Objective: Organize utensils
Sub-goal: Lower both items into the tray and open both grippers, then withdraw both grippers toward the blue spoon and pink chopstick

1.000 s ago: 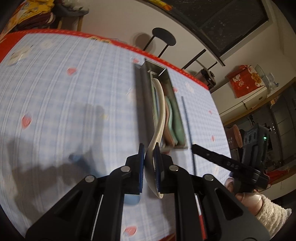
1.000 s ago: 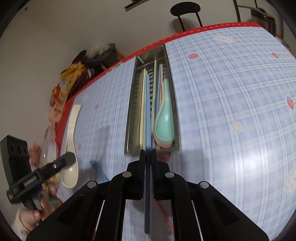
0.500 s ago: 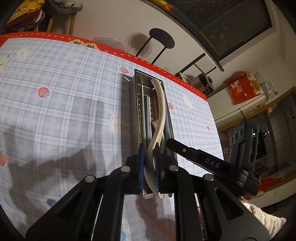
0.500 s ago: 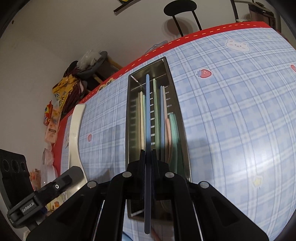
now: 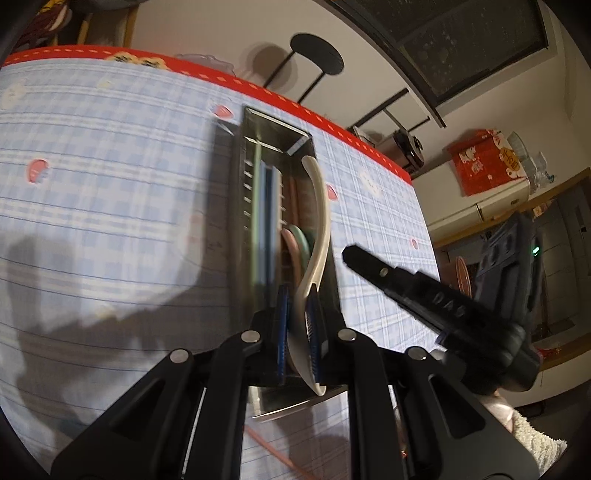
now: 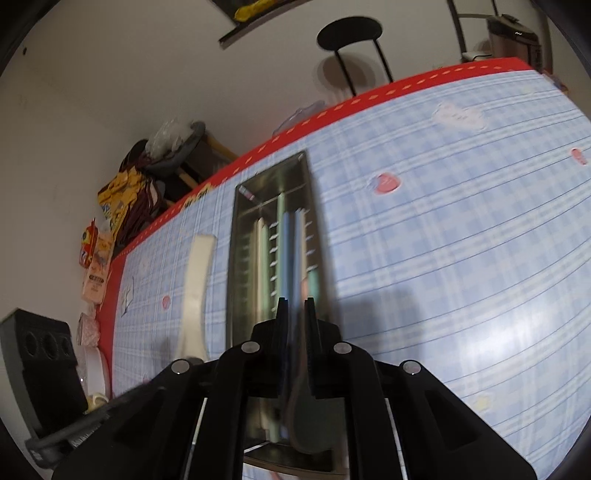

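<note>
progress: we judge the metal tray (image 5: 243,206) at frame centre mostly filled, one cream spoon (image 5: 317,236) left | left hand-held gripper (image 5: 297,332) clamps it over the tray, angled down | right hand-held gripper (image 6: 295,339) opening around a blue chopstick (image 6: 286,254)

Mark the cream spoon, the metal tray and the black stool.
cream spoon (image 5: 320,206), left wrist view, mid handle.
metal tray (image 6: 274,173), right wrist view, far rim.
black stool (image 6: 349,31), right wrist view, seat.
</note>
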Tool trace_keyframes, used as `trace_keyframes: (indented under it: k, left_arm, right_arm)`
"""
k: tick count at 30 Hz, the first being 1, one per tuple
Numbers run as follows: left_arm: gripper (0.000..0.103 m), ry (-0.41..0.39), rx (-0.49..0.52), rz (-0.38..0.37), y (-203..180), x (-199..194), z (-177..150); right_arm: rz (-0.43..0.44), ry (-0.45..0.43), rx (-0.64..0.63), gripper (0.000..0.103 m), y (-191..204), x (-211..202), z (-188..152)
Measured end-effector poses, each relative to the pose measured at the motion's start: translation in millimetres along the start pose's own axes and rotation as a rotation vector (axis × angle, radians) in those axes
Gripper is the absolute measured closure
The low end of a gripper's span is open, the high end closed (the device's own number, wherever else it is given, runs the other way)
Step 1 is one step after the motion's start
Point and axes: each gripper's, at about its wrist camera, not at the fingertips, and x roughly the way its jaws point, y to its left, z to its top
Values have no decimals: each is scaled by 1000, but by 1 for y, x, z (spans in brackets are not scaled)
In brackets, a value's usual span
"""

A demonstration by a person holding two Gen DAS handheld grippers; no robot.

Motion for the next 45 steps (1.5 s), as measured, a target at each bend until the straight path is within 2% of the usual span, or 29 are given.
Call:
trace_keyframes:
  k: [7, 10, 11, 12, 14, 18, 22, 24, 26, 29, 38, 45]
  left_arm:
    - [89, 48, -13, 15, -11, 41, -7]
    - [90, 64, -12, 33, -11, 50, -7]
    - [87, 66, -8, 40, -12, 50, -7]
    - [84, 64, -4, 43, -13, 50, -6]
    - [62, 39, 5, 41, -15, 42, -4]
    - [48, 1, 37, 58, -15, 21, 0]
    - [18, -47, 38, 110, -6, -9, -1]
    - [17, -60, 38, 139, -2, -21, -5]
    - [7, -58, 34, 181, 6, -34, -12]
    - [7, -66, 37, 220, 16, -50, -21]
    - [6, -60, 50, 340, 51, -94, -71]
    - [6, -28, -26, 377, 86, -109, -109]
  right_arm:
    - [-9, -19, 42, 87, -24, -16, -1]
    - [-22, -27, 43, 82, -28, -22, -3]
    - [-25, -30, 43, 80, -28, -24, -4]
    - [-29, -36, 41, 77, -30, -27, -5]
    - [-37, -45, 31, 69, -31, -33, -8]
    - [-54, -59, 1, 48, -27, -44, -19]
    - [-70, -71, -19, 32, -22, -56, -37]
    - [-74, -68, -26, 24, -20, -61, -45]
    - [-85, -57, -41, 21, -18, -64, -57]
    - [-110, -39, -70, 18, -15, -67, -74]
    - [-140, 22, -195, 18, 2, -69, -134]
    - [-182, 101, -344, 18, 18, -55, -179]
